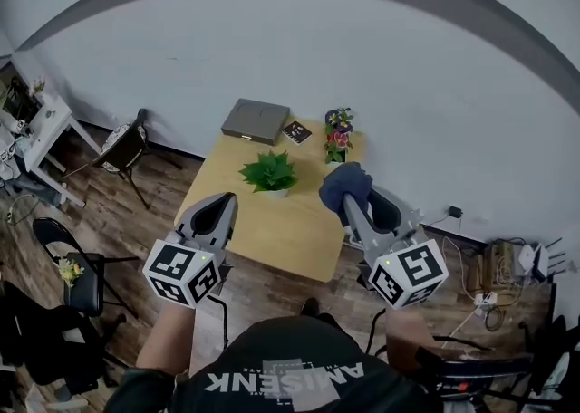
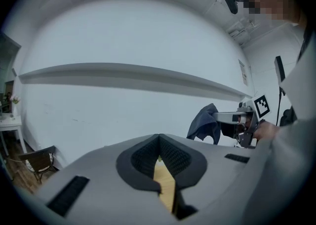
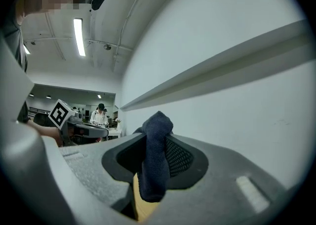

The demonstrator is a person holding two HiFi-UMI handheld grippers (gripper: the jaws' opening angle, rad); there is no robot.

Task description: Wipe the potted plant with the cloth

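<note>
Cloth (image 1: 346, 183) hides right gripper (image 3: 157, 142) tips | potted plant (image 1: 269, 171) pot mostly under leaves

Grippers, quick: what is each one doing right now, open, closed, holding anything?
Left gripper: closed, with nothing between its jaws.
Right gripper: closed on the dark blue cloth.

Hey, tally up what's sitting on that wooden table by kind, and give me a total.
Plants: 2, the green potted plant and the flower bunch
Flat grey box: 1
Small dark card: 1
Total on the table: 4
Not counted: the cloth, held in the right gripper.
</note>
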